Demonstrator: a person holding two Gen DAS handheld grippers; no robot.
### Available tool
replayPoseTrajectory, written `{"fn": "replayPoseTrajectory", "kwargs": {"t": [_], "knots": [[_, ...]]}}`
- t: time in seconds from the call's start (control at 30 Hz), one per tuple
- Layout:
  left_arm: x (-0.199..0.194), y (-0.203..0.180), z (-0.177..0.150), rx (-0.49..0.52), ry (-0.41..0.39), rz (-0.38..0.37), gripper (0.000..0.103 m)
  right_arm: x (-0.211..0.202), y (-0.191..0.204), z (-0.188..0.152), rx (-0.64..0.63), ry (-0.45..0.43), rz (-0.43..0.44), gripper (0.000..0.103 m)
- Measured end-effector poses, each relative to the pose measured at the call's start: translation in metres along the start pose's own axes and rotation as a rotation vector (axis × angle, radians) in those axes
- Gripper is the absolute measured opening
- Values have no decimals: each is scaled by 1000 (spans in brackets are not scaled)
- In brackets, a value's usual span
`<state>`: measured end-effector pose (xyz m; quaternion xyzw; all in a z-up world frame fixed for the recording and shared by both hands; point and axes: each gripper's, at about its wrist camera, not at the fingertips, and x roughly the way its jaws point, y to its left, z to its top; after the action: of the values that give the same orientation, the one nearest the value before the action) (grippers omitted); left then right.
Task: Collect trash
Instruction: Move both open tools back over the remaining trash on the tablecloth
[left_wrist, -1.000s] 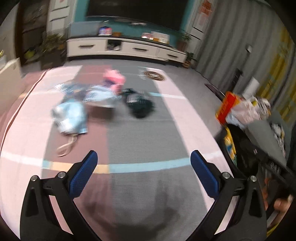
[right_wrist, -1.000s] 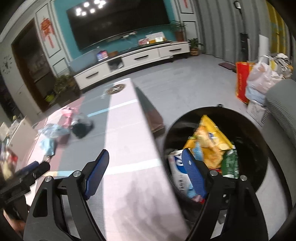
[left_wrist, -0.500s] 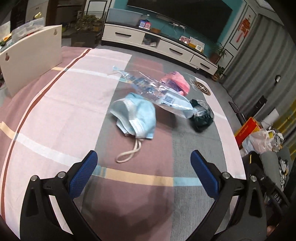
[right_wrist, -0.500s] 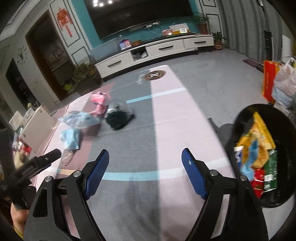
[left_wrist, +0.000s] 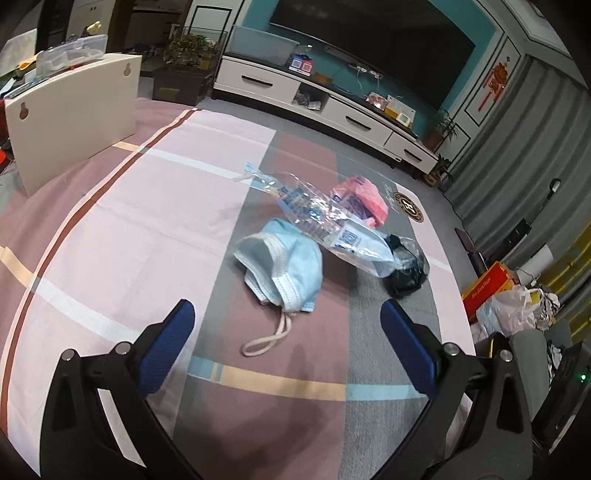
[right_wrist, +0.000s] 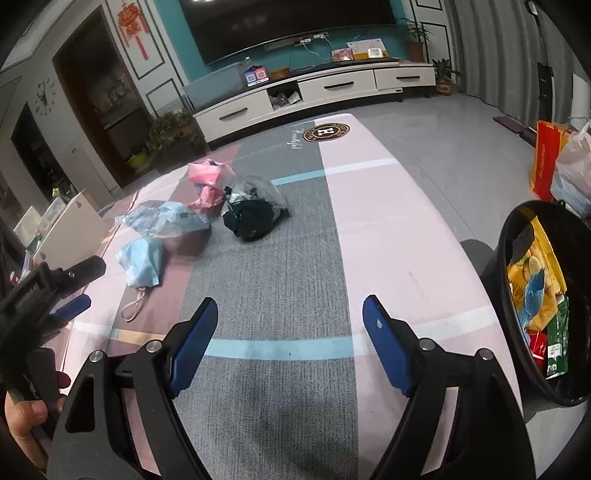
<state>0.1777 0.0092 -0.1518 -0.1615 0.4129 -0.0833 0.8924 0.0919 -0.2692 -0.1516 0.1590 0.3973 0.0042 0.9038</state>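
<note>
Both tongs open, empty. Blue face mask (left_wrist: 284, 267) lies on the table (left_wrist: 110, 236) dead ahead of the left tongs (left_wrist: 286, 332), ear loop trailing toward them. Right tongs (right_wrist: 290, 325) farther; mask is off their left.

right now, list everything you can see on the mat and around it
mask: 1, light blue, mat centre, nearest the left gripper
clear wrapper: 1, transparent with blue print, behind the mask
pink bag: 1, pink, behind the wrapper
black bag: 1, black in clear film, right of the wrapper
bin: 1, black, off the mat's right edge, holds packets
mat: 1, pink and grey
left gripper: 1, blue pads, open, empty
right gripper: 1, blue pads, open, empty
</note>
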Motion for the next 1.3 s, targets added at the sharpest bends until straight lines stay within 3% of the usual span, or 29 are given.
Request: {"fn": "replayPoseTrajectory", "kwargs": {"t": [0.27, 0.5, 1.3], "knots": [[4, -7, 8, 46, -21, 46, 100, 3, 3, 1, 12, 1, 7, 79], [22, -6, 9, 38, 6, 66, 100, 7, 9, 1, -5, 12, 12, 79], [39, -18, 3, 113, 16, 90, 100, 6, 16, 3, -54, 4, 8, 79]]}}
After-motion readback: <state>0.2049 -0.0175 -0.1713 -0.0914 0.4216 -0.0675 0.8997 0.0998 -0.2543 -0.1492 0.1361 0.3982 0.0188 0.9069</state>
